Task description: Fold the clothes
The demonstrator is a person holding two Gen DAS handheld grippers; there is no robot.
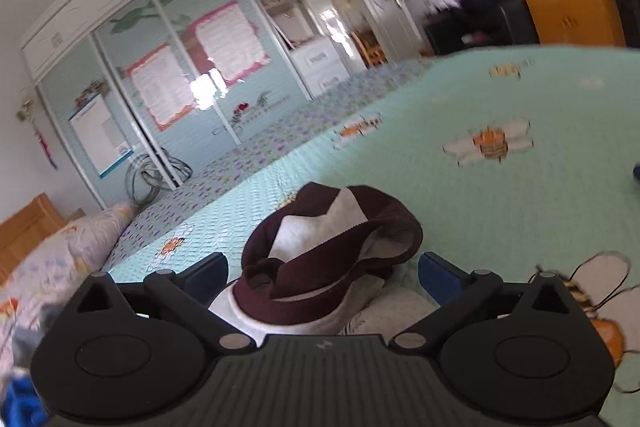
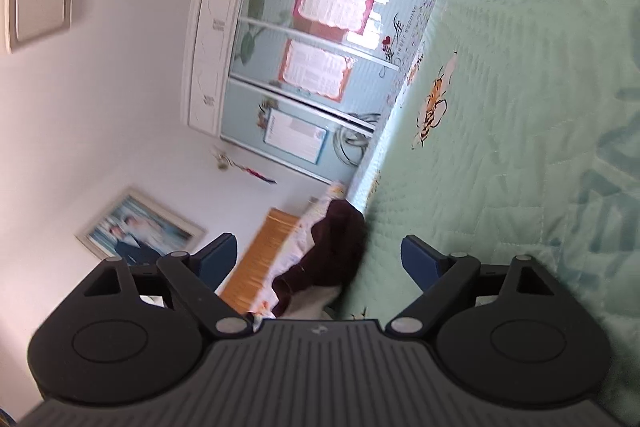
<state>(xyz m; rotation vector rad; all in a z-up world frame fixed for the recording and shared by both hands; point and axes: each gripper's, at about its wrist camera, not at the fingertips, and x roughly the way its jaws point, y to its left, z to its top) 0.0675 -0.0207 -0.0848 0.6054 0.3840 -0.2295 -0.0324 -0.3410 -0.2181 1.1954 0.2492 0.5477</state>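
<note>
Left wrist view: the left tongs [image 1: 323, 273] are standing wide apart, blue pads [image 1: 206, 273] either side of a grey knit garment w/ dark maroon ribbed trim [image 1: 332, 247], not pressing on it. The garment is lying bunched on the bed, its maroon band curling up in a loop between the pads, so nothing is being gripped; the tongs are likely sitting this way bc the cloth is meant to rest where it is, or bc a fresh grip point is being sought. The mint-green quilted bedspread w/ bee and flower print [image 1: 500, 99] is carrying the garment, giving a flat surface to fold on. Further out, a white sliding-door wardrobe w/ pale blue panels and pink-edged posters [image 1: 168, 67] is closing off the far side, and an orange wooden cabinet [image 1: 568, 7] is sitting at upper right.

Right wrist view, rolled sideways: the right tongs [image 2: 320, 261] are also gaping wide, holding nothing. The same garment [image 2: 332, 251] is showing ahead between the pads but apart from them, at the bedspread's [image 2: 520, 67] edge. Probably waiting to take a hem.
</note>
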